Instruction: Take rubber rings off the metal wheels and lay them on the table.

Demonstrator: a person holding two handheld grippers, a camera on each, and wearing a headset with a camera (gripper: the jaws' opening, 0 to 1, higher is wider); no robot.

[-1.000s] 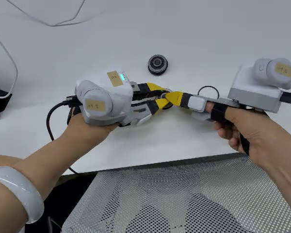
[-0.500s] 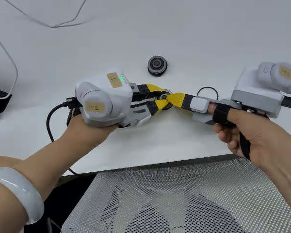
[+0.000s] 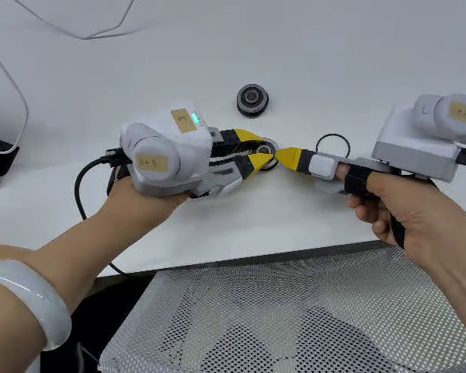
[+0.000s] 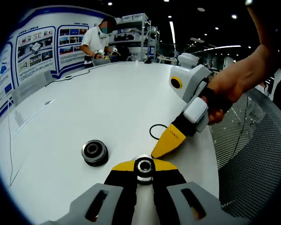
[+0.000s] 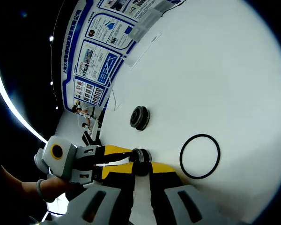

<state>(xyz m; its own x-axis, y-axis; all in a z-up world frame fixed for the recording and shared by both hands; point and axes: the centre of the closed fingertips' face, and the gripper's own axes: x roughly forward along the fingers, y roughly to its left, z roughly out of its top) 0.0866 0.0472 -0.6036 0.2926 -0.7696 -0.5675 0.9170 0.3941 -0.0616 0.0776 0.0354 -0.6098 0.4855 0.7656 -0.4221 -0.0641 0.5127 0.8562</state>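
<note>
We see the small silver metal wheel (image 4: 144, 167) clamped between the yellow-tipped jaws of the left gripper (image 3: 255, 150). It is turned face-on to that gripper's camera and held over the white table (image 3: 311, 62). We cannot tell whether a rubber ring sits on its rim. The right gripper (image 5: 140, 169) meets it from the opposite side, its two yellow tips drawn together into a single wedge whose point touches the wheel's edge. We cannot make out whether those tips pinch anything there. Just to the right of the right gripper's jaws, a thin black rubber ring (image 5: 200, 156) lies flat on the table, and neither gripper touches it. From the left gripper it lies ahead, a little past the right gripper's tip. Farther ahead of the right gripper's tips, and off to the left of the left gripper's jaws, a second metal wheel (image 4: 94, 152) with a dark rubber band around it lies flat on the table, well apart from both grippers. A black cable (image 3: 81, 190) loops out from the back of the left gripper. Behind both grippers, nearest us, lies a grey perforated mesh surface (image 3: 295, 311).
</note>
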